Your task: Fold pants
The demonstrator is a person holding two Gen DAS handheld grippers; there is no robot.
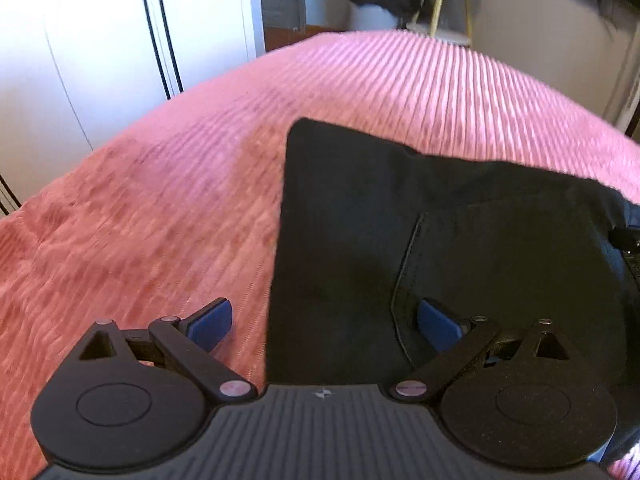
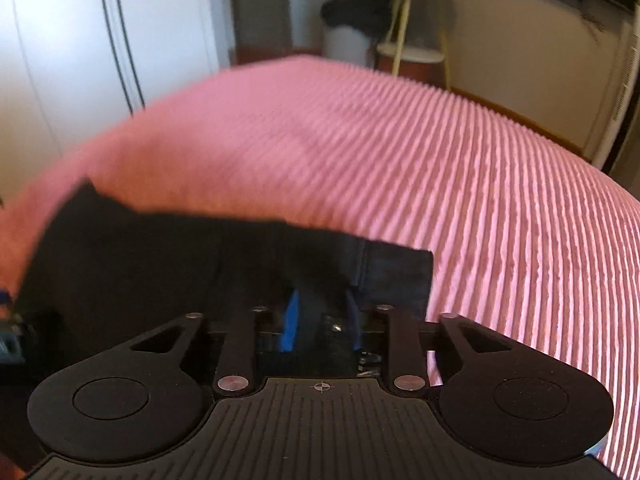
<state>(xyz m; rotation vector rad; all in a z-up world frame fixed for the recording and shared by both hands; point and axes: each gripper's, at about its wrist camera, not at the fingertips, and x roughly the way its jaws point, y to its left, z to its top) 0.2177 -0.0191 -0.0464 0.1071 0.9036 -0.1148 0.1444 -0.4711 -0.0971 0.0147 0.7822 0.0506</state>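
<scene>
Black pants point(image 1: 440, 220) lie folded on a pink ribbed bedspread point(image 1: 180, 168), a back pocket seam facing up. My left gripper point(image 1: 325, 324) is open wide and low over the pants' near left edge: one blue pad hangs over the bedspread, the other over the pocket, neither pressing. In the right wrist view the pants point(image 2: 160, 264) stretch leftward across the bedspread point(image 2: 440, 160), with a stitched hem end at the right. My right gripper point(image 2: 322, 320) has its blue pads close together with bunched black cloth pinched between them.
White wardrobe doors point(image 1: 100, 40) stand along the bed's left side. Beyond the far edge of the bed are a small round table with yellow legs point(image 2: 412, 20) and a white bin piled with dark clothing point(image 2: 352, 20). Bare bedspread spreads to the right point(image 2: 520, 220).
</scene>
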